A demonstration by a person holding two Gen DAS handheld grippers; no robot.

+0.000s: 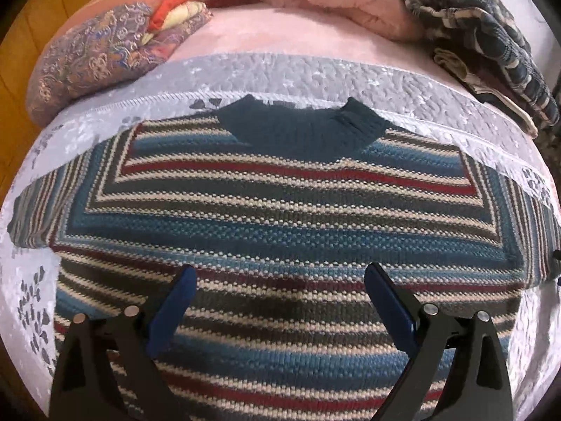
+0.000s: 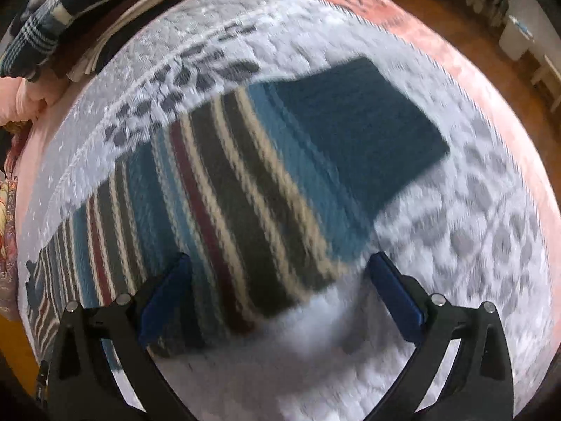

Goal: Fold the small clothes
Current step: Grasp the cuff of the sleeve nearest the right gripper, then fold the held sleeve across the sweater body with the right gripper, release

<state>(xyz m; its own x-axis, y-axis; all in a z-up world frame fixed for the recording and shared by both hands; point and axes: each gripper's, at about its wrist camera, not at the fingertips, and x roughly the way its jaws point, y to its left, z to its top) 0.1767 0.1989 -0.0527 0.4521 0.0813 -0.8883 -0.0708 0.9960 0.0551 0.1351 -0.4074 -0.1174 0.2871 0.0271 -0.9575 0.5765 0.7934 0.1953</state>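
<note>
- The left gripper point(image 1: 280, 280) was held over the chest of a striped knit sweater point(image 1: 280, 210), fingers spread, nothing pinched.
- The sweater was laid flat on a white quilted bedspread point(image 1: 280, 73).
- The right gripper point(image 2: 280, 273) was poised, equally spread, above the sleeve point(image 2: 266, 175); blur suggested haste, so the thick knit could be missed or bunched.
</note>
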